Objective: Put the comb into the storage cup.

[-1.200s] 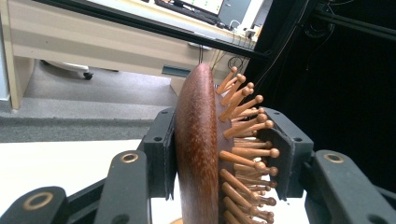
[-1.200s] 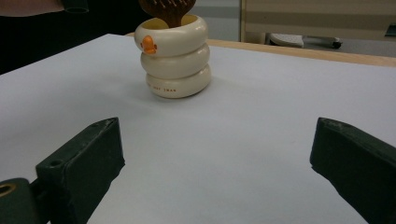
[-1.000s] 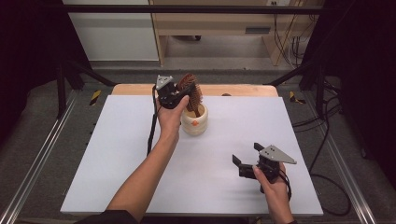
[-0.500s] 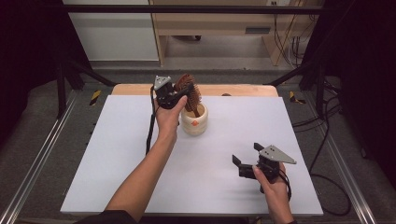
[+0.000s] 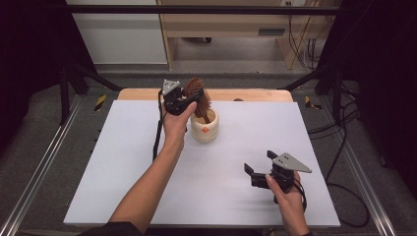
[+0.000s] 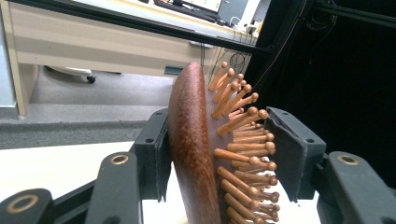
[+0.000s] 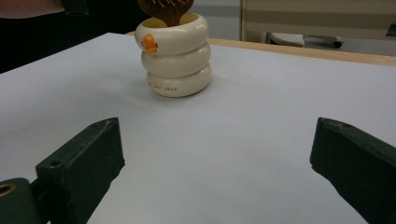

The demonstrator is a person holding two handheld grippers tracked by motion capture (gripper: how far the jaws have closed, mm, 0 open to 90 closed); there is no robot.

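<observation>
Left tongs (image 6: 219,154) clamp the wooden hairbrush (image 6: 205,154) standing in the duck cup (image 5: 205,127); right tongs (image 5: 259,164) wait wide, nearer.

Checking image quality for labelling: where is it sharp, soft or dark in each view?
High view: even light on the white table, dark surroundings, hairbrush small and soft. Left gripper view: brush back and pegs sharp, desk behind softer. Right gripper view: duck-faced cup fairly clear, near jaws dark and blurred.
</observation>
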